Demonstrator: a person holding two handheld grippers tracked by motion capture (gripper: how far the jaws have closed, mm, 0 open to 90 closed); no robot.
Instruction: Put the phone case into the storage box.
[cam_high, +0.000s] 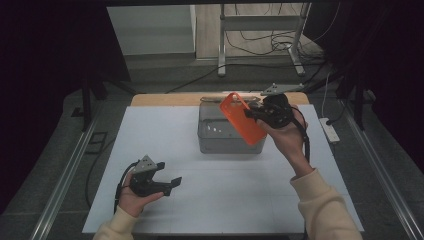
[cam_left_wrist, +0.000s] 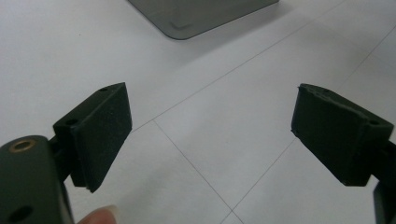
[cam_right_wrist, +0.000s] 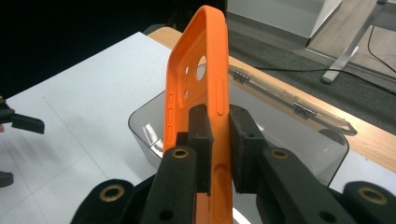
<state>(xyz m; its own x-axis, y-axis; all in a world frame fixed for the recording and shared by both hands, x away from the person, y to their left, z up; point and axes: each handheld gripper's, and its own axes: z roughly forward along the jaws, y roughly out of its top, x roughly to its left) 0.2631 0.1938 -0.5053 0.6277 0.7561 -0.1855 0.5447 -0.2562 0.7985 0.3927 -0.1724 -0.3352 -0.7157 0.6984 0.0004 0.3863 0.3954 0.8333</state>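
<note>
Between right hand-held gripper (cam_right_wrist: 219, 140) pads: orange case (cam_right_wrist: 196, 79)

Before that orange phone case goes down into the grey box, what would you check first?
1. Grip: right gripper shut on the orange case, pinching one side wall: ok.
2. Box open, clear lid folded back: ok.
3. Case over the box: ok.
4. Case angle: tilted, may catch the rim: not ok.
5. Left gripper open, apart from the box: ok.
6. Room inside the box: cannot tell.
</note>
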